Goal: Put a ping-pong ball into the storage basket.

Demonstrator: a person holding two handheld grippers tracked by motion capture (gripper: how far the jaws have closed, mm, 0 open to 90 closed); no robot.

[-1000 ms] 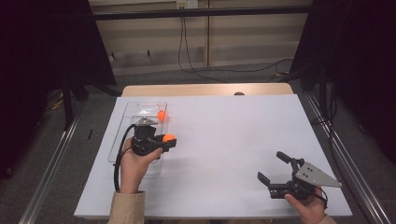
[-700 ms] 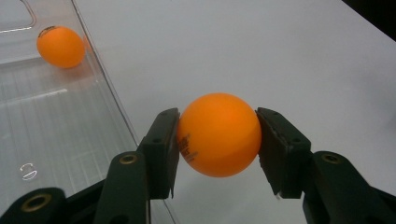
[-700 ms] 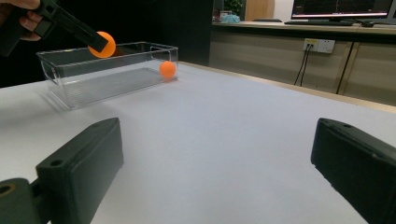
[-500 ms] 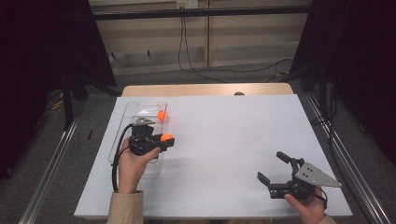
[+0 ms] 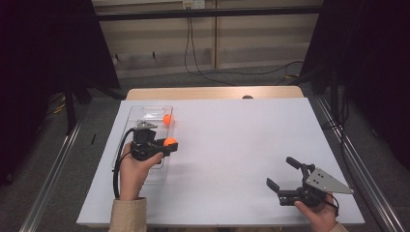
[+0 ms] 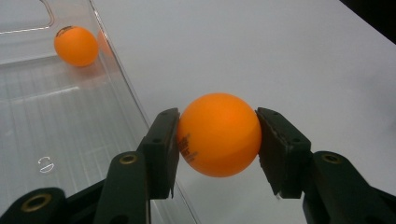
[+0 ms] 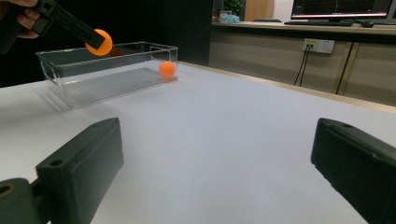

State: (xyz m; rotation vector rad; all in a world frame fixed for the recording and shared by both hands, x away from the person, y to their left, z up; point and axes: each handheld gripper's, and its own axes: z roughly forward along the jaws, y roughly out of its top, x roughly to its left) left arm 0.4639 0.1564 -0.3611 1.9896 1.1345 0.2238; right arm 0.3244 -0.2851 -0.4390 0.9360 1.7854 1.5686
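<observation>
Since a second ago my left gripper (image 5: 170,143) has drifted a little toward the near end of the clear tray (image 5: 126,126), carrying its orange ball (image 5: 169,142) along, while my right gripper (image 5: 280,175) has kept its place near the front right corner of the white table (image 5: 241,145)

My left jaws are clamped on the ball: in the left gripper view each black pad presses a side of it (image 6: 219,134), and some dark print shows on its lower left face. From above, the ball sits just past the tray's long right-hand wall, over the white table beside it rather than inside. In the right gripper view I see it (image 7: 99,42) raised above the tray's rim (image 7: 107,50), pinched at the tip of the far gripper (image 7: 95,39)

A second orange ball (image 5: 167,119) lies inside the tray at its far end, close to the right wall; in the left gripper view it (image 6: 76,45) rests on the tray floor near the corner, and the right gripper view shows it (image 7: 167,69) against the end wall. The two balls are near each other but apart

My right jaws stand wide with nothing between them, only bare table showing in the gap, and they point across the table toward the tray. My right hand (image 5: 316,215) grips the body from below, and my left hand (image 5: 134,169) wraps its gripper's handle
</observation>
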